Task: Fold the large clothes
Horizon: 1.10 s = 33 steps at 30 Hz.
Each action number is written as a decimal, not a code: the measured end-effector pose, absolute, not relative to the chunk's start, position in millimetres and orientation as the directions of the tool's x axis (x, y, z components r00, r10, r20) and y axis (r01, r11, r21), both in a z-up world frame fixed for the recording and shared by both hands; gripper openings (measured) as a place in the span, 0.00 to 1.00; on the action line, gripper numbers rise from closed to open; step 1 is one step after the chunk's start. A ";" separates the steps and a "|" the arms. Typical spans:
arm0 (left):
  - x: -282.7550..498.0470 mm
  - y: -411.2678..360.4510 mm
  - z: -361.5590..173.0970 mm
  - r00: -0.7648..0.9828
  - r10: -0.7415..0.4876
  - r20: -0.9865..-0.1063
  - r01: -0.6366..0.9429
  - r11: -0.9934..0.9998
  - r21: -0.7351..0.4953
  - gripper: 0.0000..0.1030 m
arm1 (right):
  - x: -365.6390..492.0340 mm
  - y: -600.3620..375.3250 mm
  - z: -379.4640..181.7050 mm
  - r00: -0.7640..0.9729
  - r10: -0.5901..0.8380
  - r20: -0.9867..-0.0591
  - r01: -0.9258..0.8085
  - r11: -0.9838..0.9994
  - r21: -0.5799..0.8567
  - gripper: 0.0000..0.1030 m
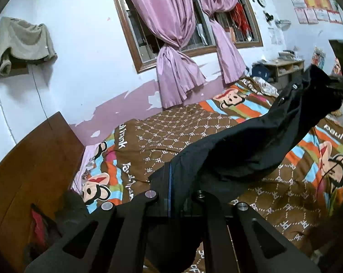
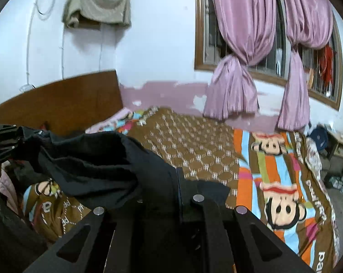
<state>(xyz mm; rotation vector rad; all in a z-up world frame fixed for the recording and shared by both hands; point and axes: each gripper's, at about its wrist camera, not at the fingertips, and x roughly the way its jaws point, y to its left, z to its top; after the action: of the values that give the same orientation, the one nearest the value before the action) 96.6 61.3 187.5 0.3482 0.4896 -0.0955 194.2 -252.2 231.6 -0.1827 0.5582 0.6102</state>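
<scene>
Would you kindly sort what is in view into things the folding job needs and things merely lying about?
Job: black garment, left gripper, right gripper, both shut on it; bed cover beneath.
Lying about: pink curtains, beige cloth on the wall, wall clock.

White walls [image 1: 85,52] with pink paint [image 1: 126,104] peeling low down. A barred, wood-framed window [image 1: 137,52] hangs knotted pink curtains [image 1: 171,45]. A bed under a brown monkey-print quilt [image 2: 194,145] meets a wooden headboard [image 2: 57,100]. A beige cloth [image 2: 96,2] drapes something high on the wall; a low shelf [image 1: 287,67] stands past the quilt's far corner, a clock [image 1: 261,0] above.
</scene>
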 end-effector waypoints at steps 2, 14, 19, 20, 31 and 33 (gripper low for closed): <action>110.2 64.1 178.5 0.865 -0.003 -0.502 0.177 0.938 0.299 0.04 | 205.7 -246.2 217.7 0.654 0.465 -0.597 -0.582 0.814 -0.004 0.08; 175.9 54.6 85.4 0.736 0.037 -0.676 0.319 0.862 0.394 0.04 | 268.1 -227.1 119.2 0.529 0.360 -0.768 -0.558 0.830 0.005 0.08; 217.2 63.5 73.1 0.734 0.053 -0.677 0.279 0.885 0.373 0.04 | 311.7 -216.2 101.4 0.560 0.345 -0.753 -0.499 0.866 0.025 0.09; 228.2 67.5 71.7 0.731 0.057 -0.680 0.270 0.891 0.365 0.05 | 323.0 -210.9 96.8 0.565 0.334 -0.754 -0.492 0.871 0.017 0.09; 361.1 104.5 34.4 0.699 0.124 -0.705 0.175 0.925 0.336 0.05 | 437.4 -158.8 39.4 0.595 0.247 -0.764 -0.494 0.863 -0.105 0.09; 378.1 111.5 26.0 0.703 0.124 -0.700 0.166 0.929 0.331 0.05 | 453.8 -153.8 24.2 0.595 0.241 -0.767 -0.491 0.864 -0.109 0.09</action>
<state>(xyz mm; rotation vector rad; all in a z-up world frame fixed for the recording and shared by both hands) 378.1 111.5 26.0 0.3887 0.7962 -0.0240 453.8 -153.8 24.2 -0.3266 0.8318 0.4338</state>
